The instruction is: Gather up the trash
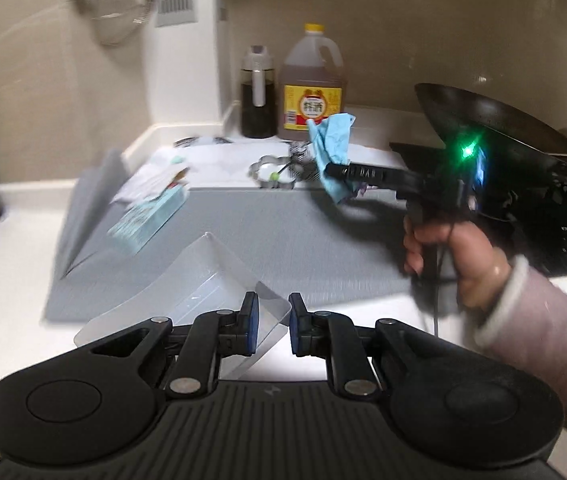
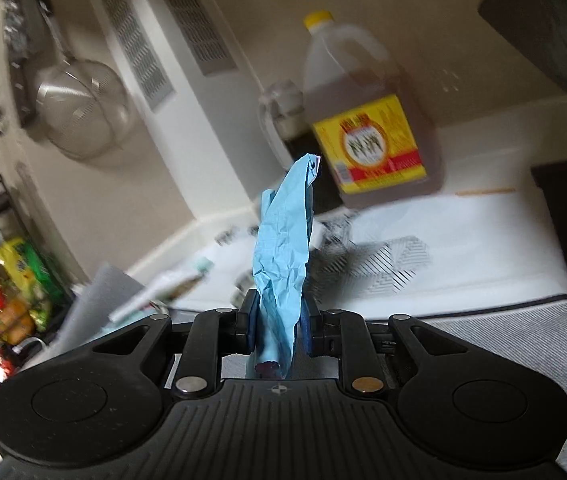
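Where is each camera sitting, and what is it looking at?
Left wrist: sits on the left gripper, facing the counter; its fingers pinch a clear plastic tray; the other hand and pink sleeve show.
Right wrist: sits on the right gripper, aimed at the wall corner; its fingers clamp crumpled blue paper.
Both see: the paper, the yellow-capped jug and the hanging strainer.

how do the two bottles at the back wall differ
The jug is wide, with a yellow cap and a yellow and red label; the dispenser beside it is slimmer and shorter, with a grey and white top and no label that shows. The jug holds amber liquid; the dispenser's is nearly black and fills only its lower part. Both stand upright on the white counter, side by side against the wall.
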Action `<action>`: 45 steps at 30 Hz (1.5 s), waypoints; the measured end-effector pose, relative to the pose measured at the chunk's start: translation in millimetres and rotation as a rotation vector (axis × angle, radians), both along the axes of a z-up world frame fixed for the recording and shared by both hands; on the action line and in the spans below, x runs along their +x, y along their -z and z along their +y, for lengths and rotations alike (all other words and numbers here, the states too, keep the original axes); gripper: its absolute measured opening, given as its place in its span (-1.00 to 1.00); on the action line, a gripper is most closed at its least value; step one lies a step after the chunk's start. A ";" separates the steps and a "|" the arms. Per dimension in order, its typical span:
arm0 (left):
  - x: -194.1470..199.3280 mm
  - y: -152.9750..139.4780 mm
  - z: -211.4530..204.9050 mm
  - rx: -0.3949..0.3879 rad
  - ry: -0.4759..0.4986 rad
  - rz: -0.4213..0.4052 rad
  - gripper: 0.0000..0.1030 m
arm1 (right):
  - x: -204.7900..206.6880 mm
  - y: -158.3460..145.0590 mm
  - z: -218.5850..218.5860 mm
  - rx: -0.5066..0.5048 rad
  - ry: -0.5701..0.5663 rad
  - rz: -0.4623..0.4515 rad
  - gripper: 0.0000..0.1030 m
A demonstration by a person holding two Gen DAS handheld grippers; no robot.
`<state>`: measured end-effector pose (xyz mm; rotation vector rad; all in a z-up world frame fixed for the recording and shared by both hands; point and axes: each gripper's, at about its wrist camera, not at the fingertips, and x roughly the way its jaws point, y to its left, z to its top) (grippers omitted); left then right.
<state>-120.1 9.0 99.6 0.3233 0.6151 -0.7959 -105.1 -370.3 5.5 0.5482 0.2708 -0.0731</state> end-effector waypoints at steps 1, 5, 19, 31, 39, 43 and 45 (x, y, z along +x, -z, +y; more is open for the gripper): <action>-10.9 0.4 11.2 0.004 -0.005 -0.003 -0.68 | -4.7 -3.1 4.9 -0.007 -0.006 0.002 -0.56; -48.1 11.4 50.8 0.008 -0.047 0.006 -0.68 | -48.7 -27.4 37.7 -0.069 -0.071 -0.047 -0.56; -110.6 102.2 125.6 -0.036 -0.279 0.175 -0.68 | -222.7 -23.7 170.1 -0.167 -0.430 0.027 -0.56; -143.4 150.5 148.7 -0.058 -0.341 0.227 -0.68 | -257.7 5.9 234.2 -0.287 -0.553 0.225 -0.56; -145.6 156.3 154.4 -0.063 -0.350 0.228 -0.68 | -254.0 5.7 249.1 -0.335 -0.586 0.246 -0.56; -146.5 156.7 152.4 -0.060 -0.346 0.223 -0.68 | -251.9 6.7 253.0 -0.345 -0.595 0.255 -0.56; -146.1 156.9 150.5 -0.059 -0.345 0.224 -0.68 | -249.8 7.4 252.5 -0.350 -0.598 0.258 -0.56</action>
